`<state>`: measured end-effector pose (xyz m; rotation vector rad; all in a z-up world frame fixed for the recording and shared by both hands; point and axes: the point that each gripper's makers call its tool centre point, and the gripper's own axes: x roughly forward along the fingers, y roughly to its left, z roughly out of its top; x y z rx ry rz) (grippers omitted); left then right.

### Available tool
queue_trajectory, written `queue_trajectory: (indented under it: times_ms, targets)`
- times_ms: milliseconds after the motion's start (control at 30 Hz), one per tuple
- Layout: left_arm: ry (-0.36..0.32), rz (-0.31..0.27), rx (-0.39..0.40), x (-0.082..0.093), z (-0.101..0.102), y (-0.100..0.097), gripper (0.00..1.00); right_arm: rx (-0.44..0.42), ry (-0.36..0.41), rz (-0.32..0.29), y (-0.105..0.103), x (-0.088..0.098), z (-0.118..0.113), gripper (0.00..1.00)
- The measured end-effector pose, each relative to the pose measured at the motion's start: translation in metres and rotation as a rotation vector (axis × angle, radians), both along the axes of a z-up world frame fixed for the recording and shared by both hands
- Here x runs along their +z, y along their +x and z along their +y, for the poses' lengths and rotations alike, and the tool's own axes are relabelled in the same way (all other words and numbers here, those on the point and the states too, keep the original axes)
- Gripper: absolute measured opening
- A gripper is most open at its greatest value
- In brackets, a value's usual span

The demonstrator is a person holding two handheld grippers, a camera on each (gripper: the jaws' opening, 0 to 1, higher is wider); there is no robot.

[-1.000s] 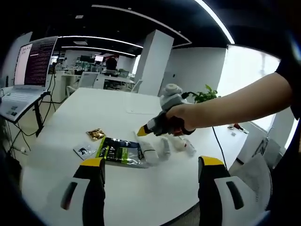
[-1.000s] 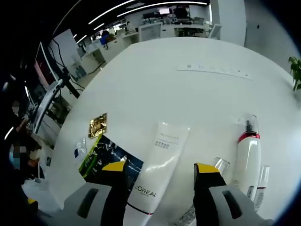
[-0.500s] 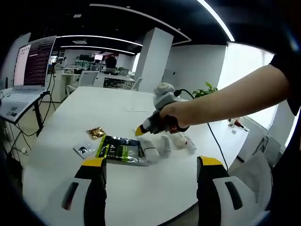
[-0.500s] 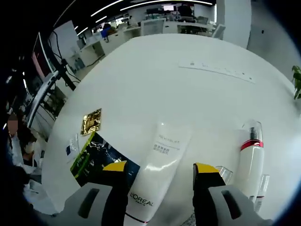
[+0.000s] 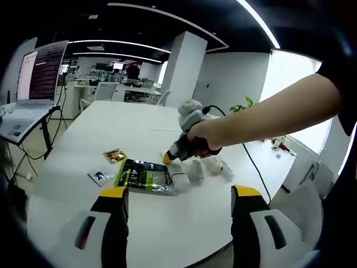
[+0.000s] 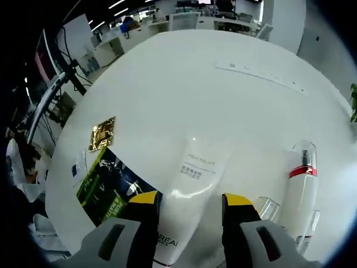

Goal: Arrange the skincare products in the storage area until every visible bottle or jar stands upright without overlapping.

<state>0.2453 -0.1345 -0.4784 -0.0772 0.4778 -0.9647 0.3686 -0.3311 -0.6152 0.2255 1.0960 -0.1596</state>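
Observation:
A white L'Oreal tube [image 6: 194, 177] lies flat on the white table [image 6: 184, 89]. My right gripper [image 6: 191, 199] is down over it, open, with one jaw close along each side of the tube. To the right lie a white bottle with a red band [image 6: 301, 181] and a small clear-capped bottle [image 6: 265, 207]. In the left gripper view a hand holds the right gripper [image 5: 187, 146] over the lying products [image 5: 196, 171]. My left gripper [image 5: 179, 192] hangs open nearer the table edge, holding nothing.
A green-black packet [image 6: 105, 188] [image 5: 142, 177], a gold sachet [image 6: 102, 133] [image 5: 115, 156] and a small flat sachet [image 5: 100, 176] lie left of the tube. A laptop on a stand [image 5: 30, 89] is at the far left, a plant [image 5: 243, 109] behind the table.
The right gripper has moved down closer over the tube and its jaws have drawn nearer together around it. The left gripper has barely moved.

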Motion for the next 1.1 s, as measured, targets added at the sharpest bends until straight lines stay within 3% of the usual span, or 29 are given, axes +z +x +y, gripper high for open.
queue_trajectory:
  times_ms: [200,267,333,667,800,1100]
  targets:
    - [0.005,0.004,0.003,-0.001,0.001,0.000,0.67,0.013,-0.010,0.011,0.006,-0.005,-0.008,0.32]
    - [0.005,0.005,0.005,-0.001,0.001,0.000,0.67,0.063,-0.020,-0.007,0.007,-0.004,-0.008,0.28]
    - [0.006,0.006,0.007,-0.001,0.000,0.000,0.67,0.057,-0.024,-0.029,0.007,-0.005,-0.010,0.26]
    - [0.009,0.006,0.017,-0.001,0.002,0.001,0.65,0.015,0.002,-0.096,0.017,-0.008,-0.019,0.22]
    - [0.007,0.009,0.017,-0.001,0.002,0.001,0.65,-0.025,0.050,-0.107,0.015,-0.006,-0.019,0.21]
    - [0.011,0.000,0.010,-0.001,0.001,-0.001,0.65,0.042,0.046,-0.143,0.010,0.009,-0.007,0.21]
